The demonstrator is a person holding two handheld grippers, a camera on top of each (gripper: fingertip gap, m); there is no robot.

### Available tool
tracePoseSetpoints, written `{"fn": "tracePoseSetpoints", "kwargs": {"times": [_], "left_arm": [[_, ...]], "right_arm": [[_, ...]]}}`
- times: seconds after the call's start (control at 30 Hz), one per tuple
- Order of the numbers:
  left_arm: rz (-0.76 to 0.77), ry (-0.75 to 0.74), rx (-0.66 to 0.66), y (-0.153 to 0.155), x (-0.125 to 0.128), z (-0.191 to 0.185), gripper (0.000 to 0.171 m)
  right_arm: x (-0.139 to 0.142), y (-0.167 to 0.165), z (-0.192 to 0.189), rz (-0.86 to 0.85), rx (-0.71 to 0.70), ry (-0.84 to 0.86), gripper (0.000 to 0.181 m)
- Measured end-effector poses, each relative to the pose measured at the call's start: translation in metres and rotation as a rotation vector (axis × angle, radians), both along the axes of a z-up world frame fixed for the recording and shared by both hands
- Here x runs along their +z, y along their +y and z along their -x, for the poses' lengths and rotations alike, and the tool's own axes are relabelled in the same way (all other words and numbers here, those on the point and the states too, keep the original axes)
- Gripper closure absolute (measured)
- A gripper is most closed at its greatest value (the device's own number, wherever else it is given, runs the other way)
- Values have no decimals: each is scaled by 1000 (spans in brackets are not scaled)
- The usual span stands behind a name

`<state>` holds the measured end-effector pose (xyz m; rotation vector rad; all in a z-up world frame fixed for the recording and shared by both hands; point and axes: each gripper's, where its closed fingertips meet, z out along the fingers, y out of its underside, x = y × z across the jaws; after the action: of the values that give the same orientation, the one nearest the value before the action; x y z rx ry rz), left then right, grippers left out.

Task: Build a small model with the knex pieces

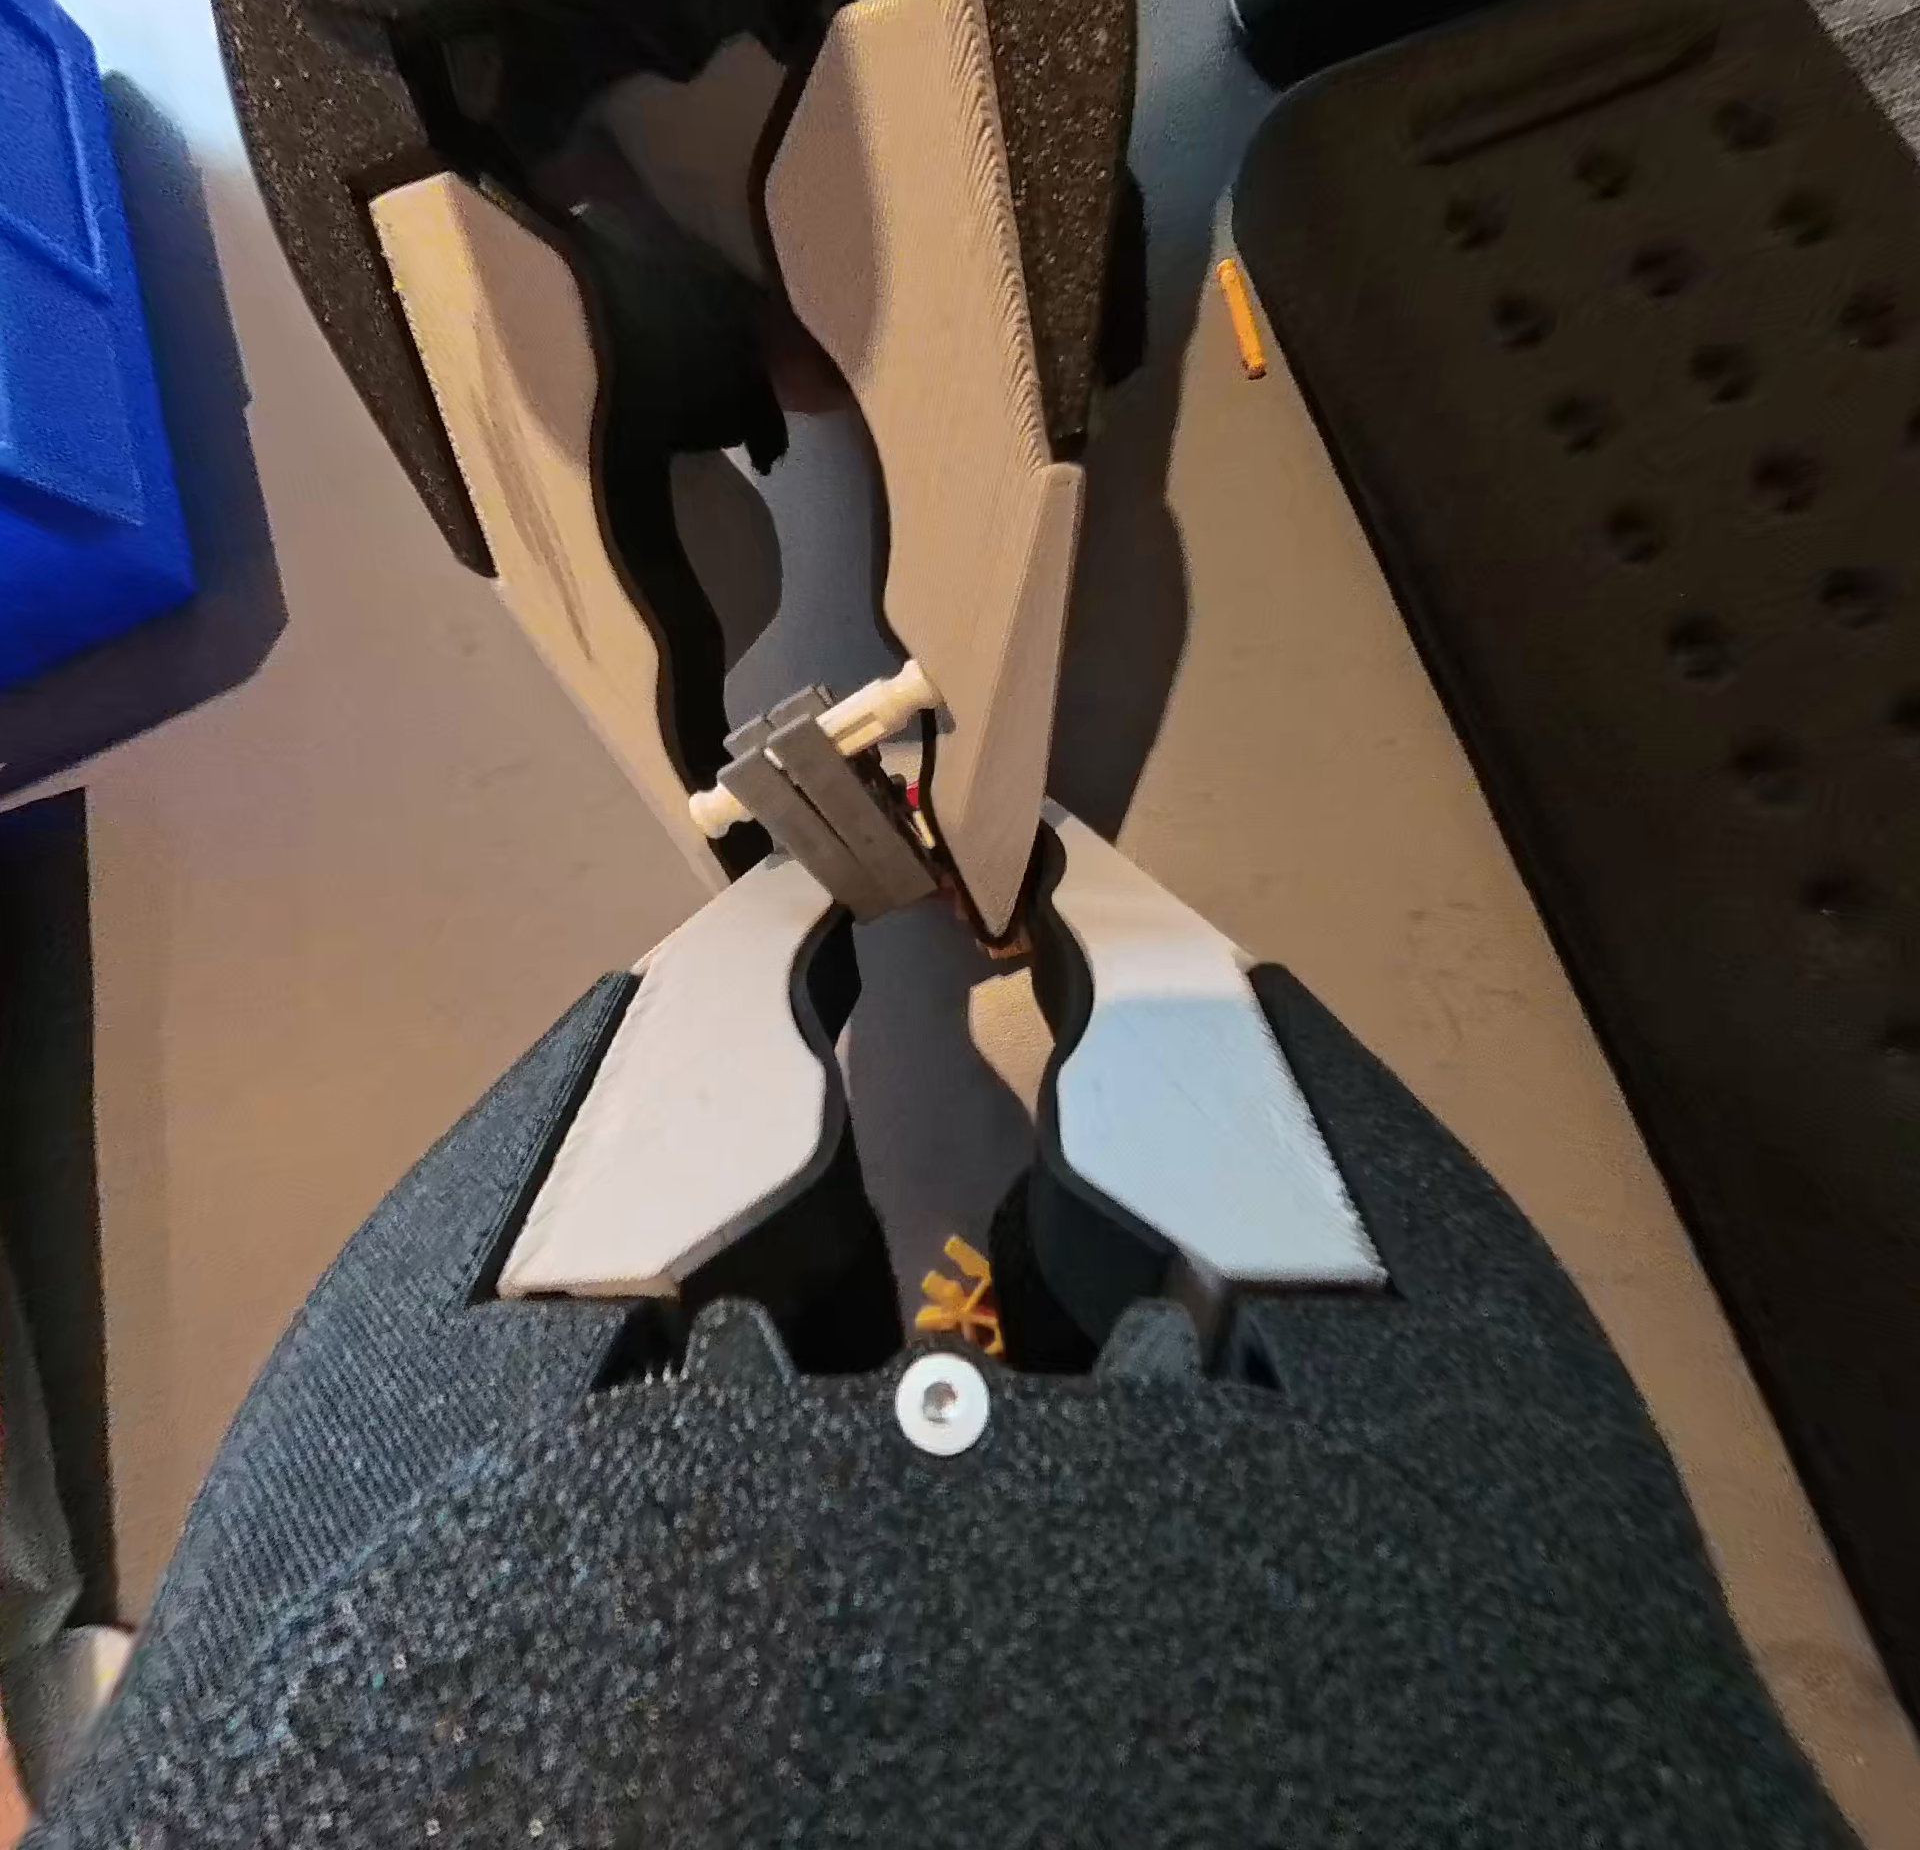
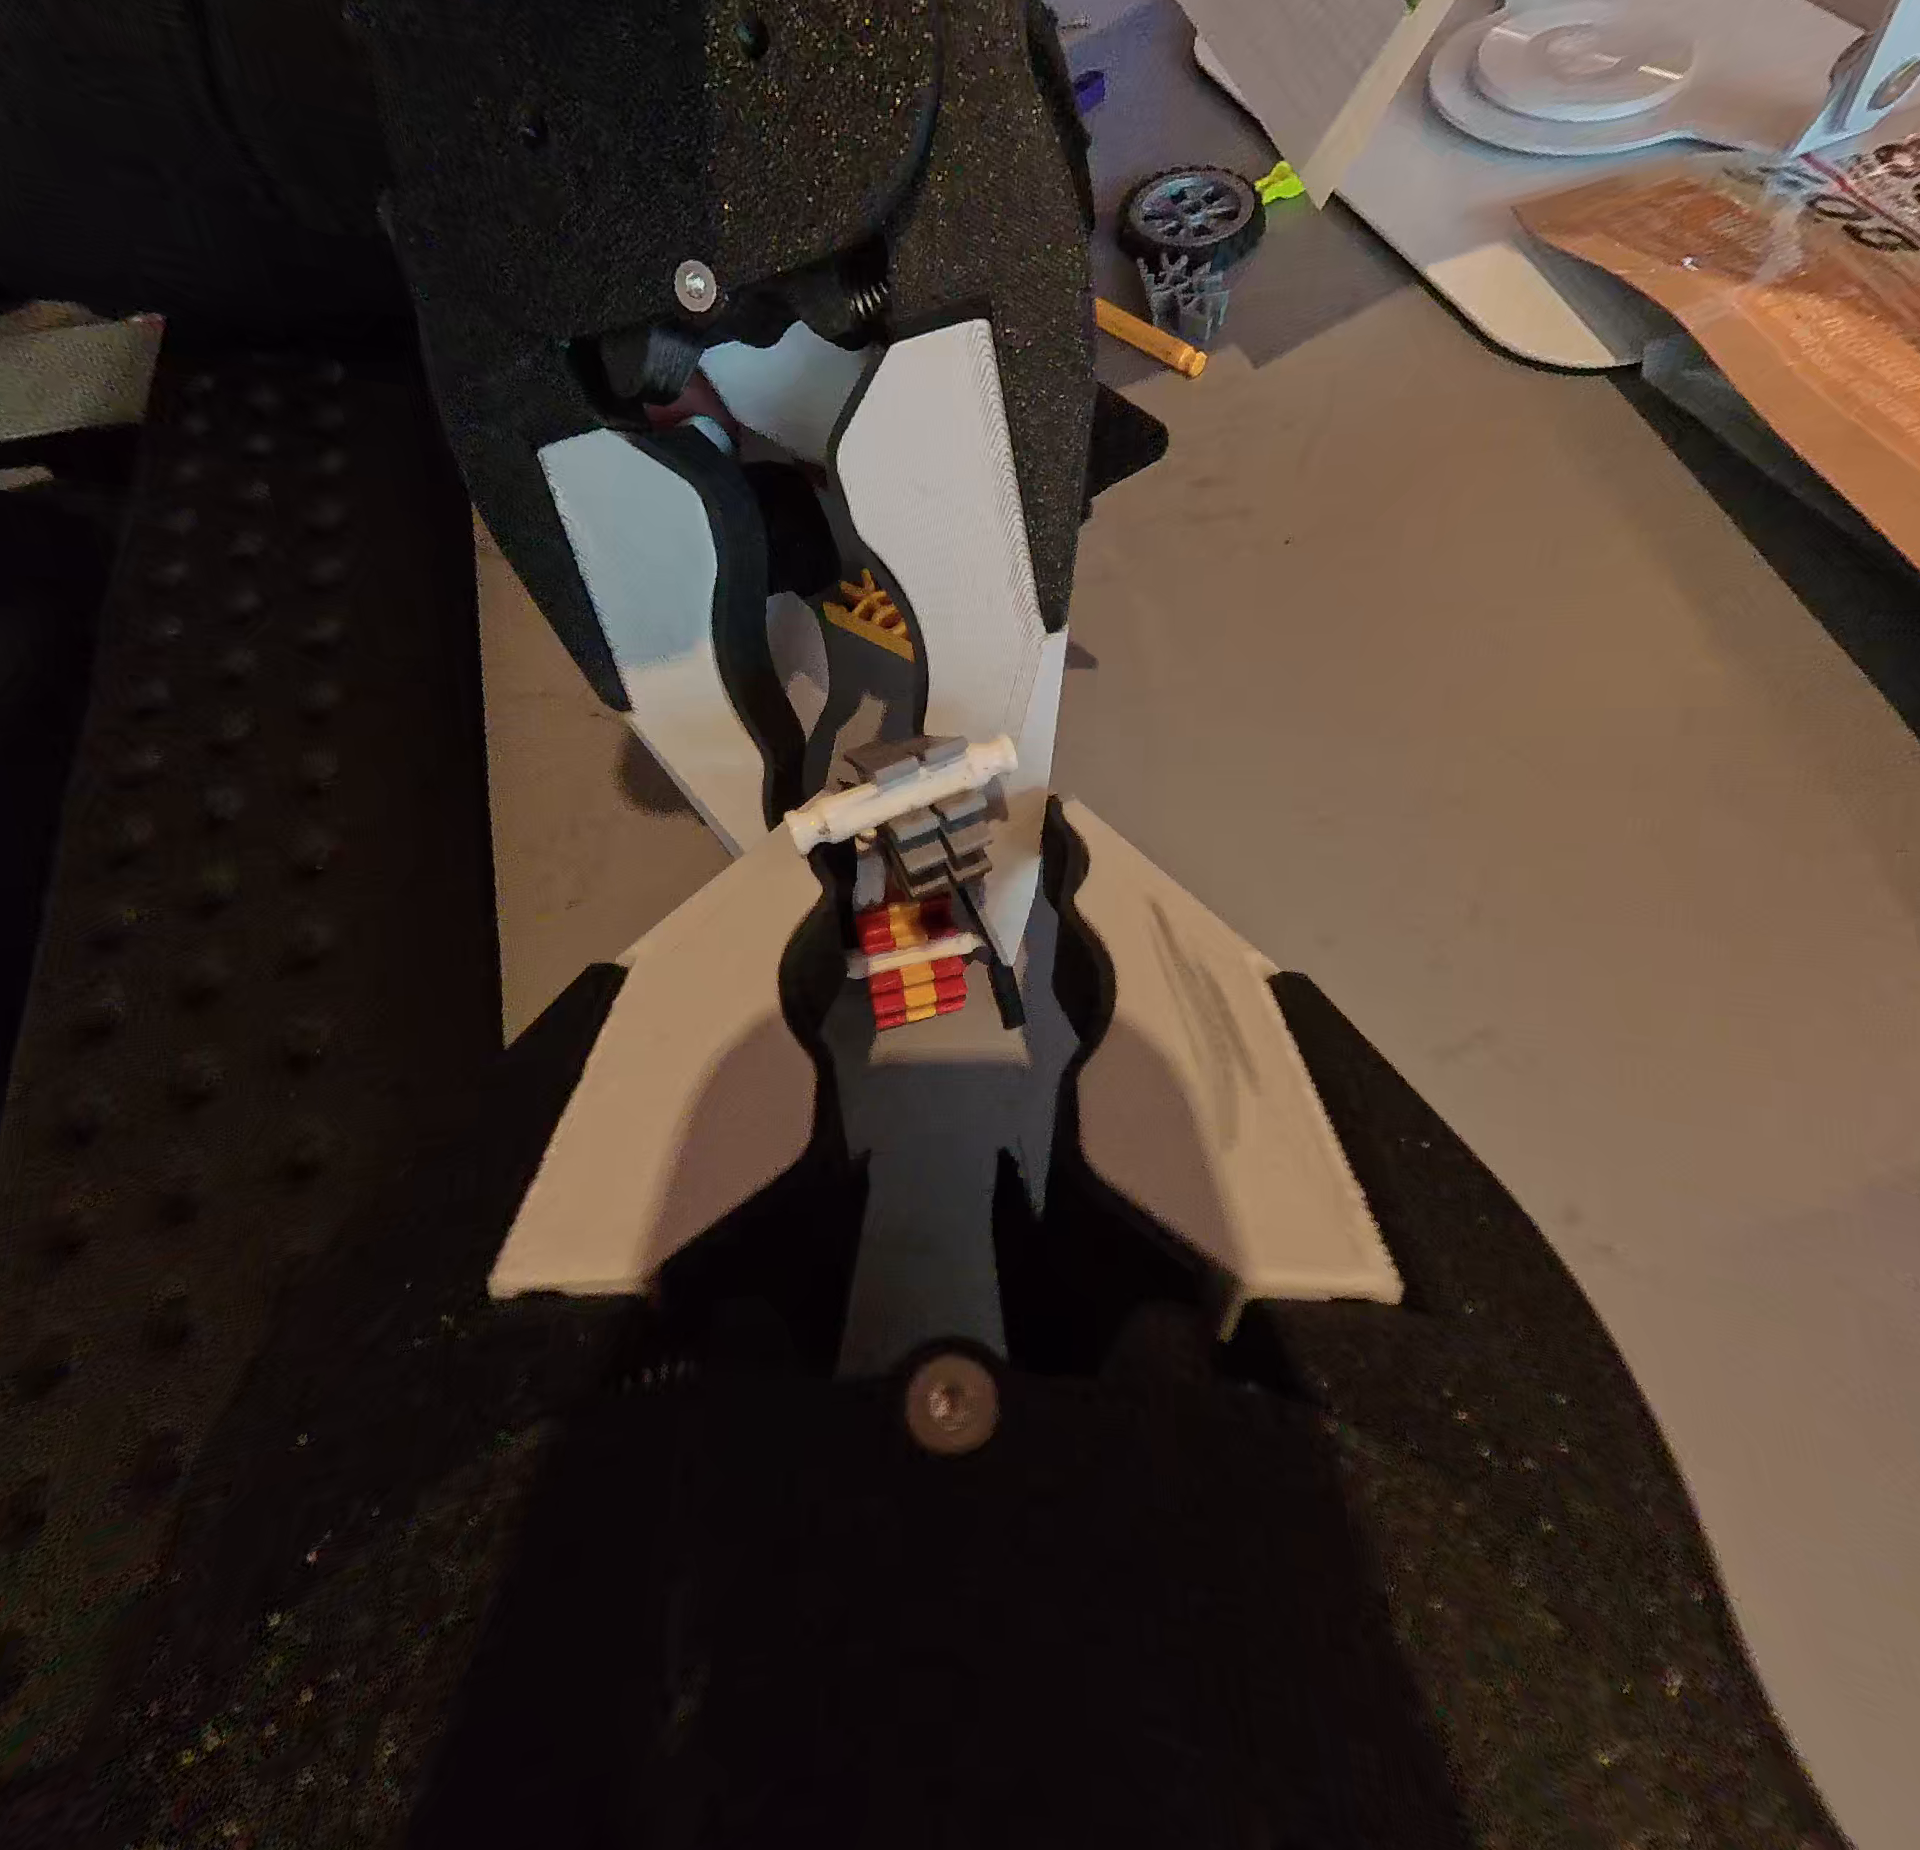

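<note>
Both tools (image 1: 940, 891) (image 2: 935, 927) pinch one small assembly (image 2: 914, 865) — tip to tip.

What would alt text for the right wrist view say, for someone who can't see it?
Two grippers meet tip to tip over a grey table, both closed around a small toy assembly of grey, red and yellow connectors with a white rod across it. The right gripper enters from below, the left gripper from above. Behind lie a toy wheel and a yellow rod.
</note>
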<state>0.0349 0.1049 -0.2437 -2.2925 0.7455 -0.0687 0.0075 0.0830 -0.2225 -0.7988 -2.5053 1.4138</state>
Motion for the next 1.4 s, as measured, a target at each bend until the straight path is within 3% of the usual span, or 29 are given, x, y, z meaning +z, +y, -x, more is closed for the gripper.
{"fn": "tracePoseSetpoints", "kwargs": {"times": [0.13, 0.23, 0.47, 0.57, 0.73, 0.93, 1.03, 1.4], "left_arm": [[20, 54, -22, 0, -1, 5, 143], [19, 94, -2, 0, -3, 13, 121], [25, 129, 3, -1, -2, 15, 121], [50, 98, 31, -4, 0, 17, 112], [15, 18, 33, -5, 13, 5, 115], [-15, -1, 96, 4, 12, 3, 132], [-29, -7, 137, 8, 14, 10, 144], [-85, -41, 132, 12, 15, 13, 150]], "right_arm": [[2, 5, 3, -43, -47, 69, 139], [2, 11, 1, -83, -86, 100, 127], [0, 18, -3, -86, -147, 61, 125], [-5, 22, -9, -112, -139, 55, 133], [-12, 25, -20, -150, -119, 49, 133], [-2, 27, -12, -106, -144, 115, 160], [-2, 25, -8, -115, -154, 135, 164], [-1, 25, -3, -92, -203, 102, 172]]}}
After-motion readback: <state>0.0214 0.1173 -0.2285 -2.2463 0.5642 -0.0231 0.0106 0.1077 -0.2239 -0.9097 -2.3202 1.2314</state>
